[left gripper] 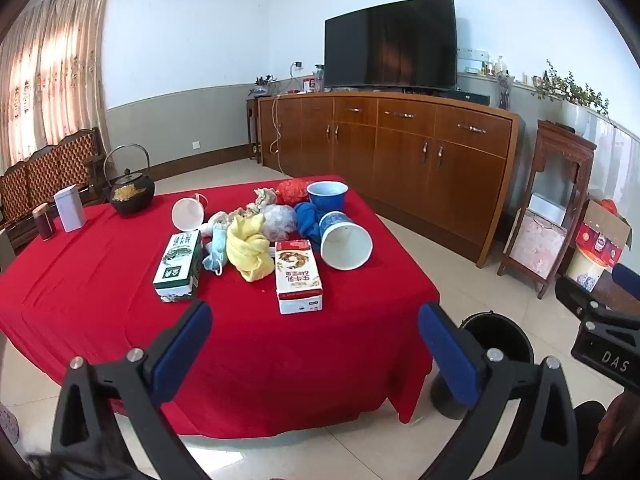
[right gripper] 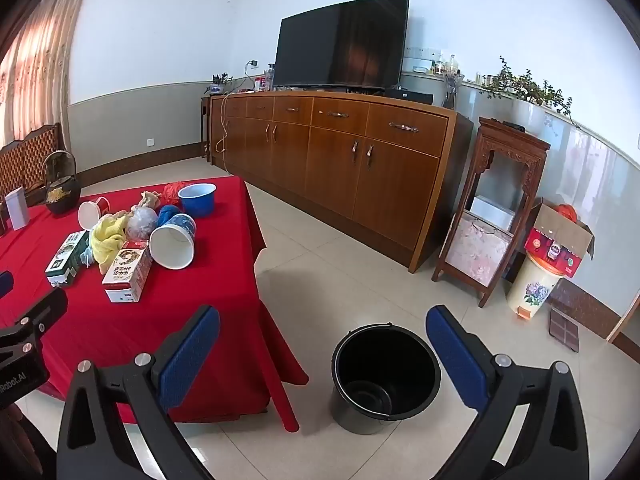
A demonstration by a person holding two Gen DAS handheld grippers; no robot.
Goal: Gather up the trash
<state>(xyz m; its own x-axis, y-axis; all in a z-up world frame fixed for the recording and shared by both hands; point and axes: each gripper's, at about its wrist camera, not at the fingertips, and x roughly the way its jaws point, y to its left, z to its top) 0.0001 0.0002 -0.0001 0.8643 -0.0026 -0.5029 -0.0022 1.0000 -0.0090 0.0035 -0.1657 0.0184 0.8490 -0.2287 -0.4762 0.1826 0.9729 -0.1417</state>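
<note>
A pile of trash sits on a table draped in a red cloth (left gripper: pixel 100 280) in a living room, as two handheld grippers hang in front of it. The left gripper (left gripper: pixel 316 344), jaws spread wide and gripping nothing, points over the near edge of the table. Nearest to it lie a red-and-white milk carton (left gripper: pixel 298 276) and a green-and-white carton (left gripper: pixel 178 266), both flat on the cloth. Between them rest a knotted yellow cloth (left gripper: pixel 248 250) and a light blue face mask (left gripper: pixel 214 250). Behind these lie a tipped paper cup (left gripper: pixel 344 240) with a blue printed wall, its open mouth facing the camera, a blue rag (left gripper: pixel 310 218), a crumpled clear plastic bag (left gripper: pixel 280 220), a tipped white cup (left gripper: pixel 188 214), an upright blue bowl (left gripper: pixel 327 196) and a red mesh bag (left gripper: pixel 292 192). A black cast-iron kettle (left gripper: pixel 131 196) and a white tin (left gripper: pixel 70 208) stand at the far left of the table.

The right gripper (right gripper: pixel 322 350), jaws likewise released and empty, hangs over the tiled floor just right of the table, with a black bucket (right gripper: pixel 386 376) standing upright on the floor between its fingers in view. A wooden sideboard (right gripper: pixel 340 152) carrying a television (right gripper: pixel 342 42) lines the far wall
</note>
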